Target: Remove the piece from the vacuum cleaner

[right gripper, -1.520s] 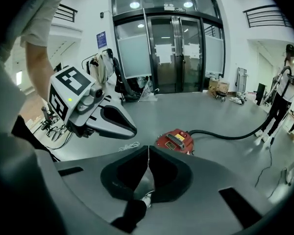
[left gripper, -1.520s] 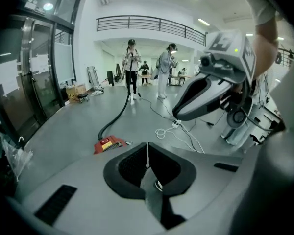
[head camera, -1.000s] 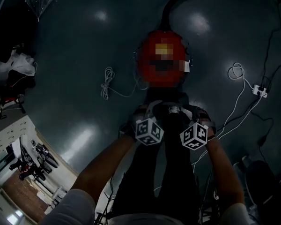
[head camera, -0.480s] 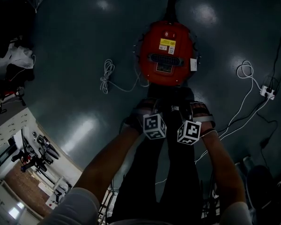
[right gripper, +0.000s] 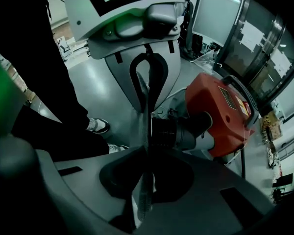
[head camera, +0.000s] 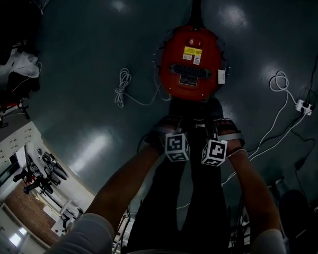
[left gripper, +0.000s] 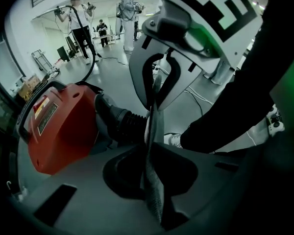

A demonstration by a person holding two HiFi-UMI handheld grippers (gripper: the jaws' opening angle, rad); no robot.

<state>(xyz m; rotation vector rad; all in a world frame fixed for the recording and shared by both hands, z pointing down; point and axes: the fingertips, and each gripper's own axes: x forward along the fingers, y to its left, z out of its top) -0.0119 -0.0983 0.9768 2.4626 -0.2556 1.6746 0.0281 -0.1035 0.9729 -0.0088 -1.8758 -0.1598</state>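
A red vacuum cleaner (head camera: pixel 191 70) stands on the dark floor ahead of my feet, its black hose (head camera: pixel 196 4) running away at the top. Both grippers hover side by side over my legs, facing each other, well short of the vacuum. The left gripper (head camera: pixel 176 146) is closing; its pads (left gripper: pixel 150 131) meet with nothing between them. The right gripper (head camera: pixel 214 152) is closing too, pads (right gripper: pixel 148 126) together and empty. The left gripper view shows the red body (left gripper: pixel 59 126) and ribbed hose cuff (left gripper: pixel 122 124); the right gripper view shows the body (right gripper: pixel 225 111) and cuff (right gripper: pixel 179 133).
White cables (head camera: pixel 122 89) lie coiled left of the vacuum, and more cable runs to a power strip (head camera: pixel 301 106) at the right. Clothes and clutter (head camera: pixel 10 73) sit at the far left. People (left gripper: pixel 81 23) stand in the background. My shoes (right gripper: pixel 95 125) are beneath the grippers.
The two marker cubes have drawn closer together over my legs. The vacuum has shifted slightly in the head view as the head moved.
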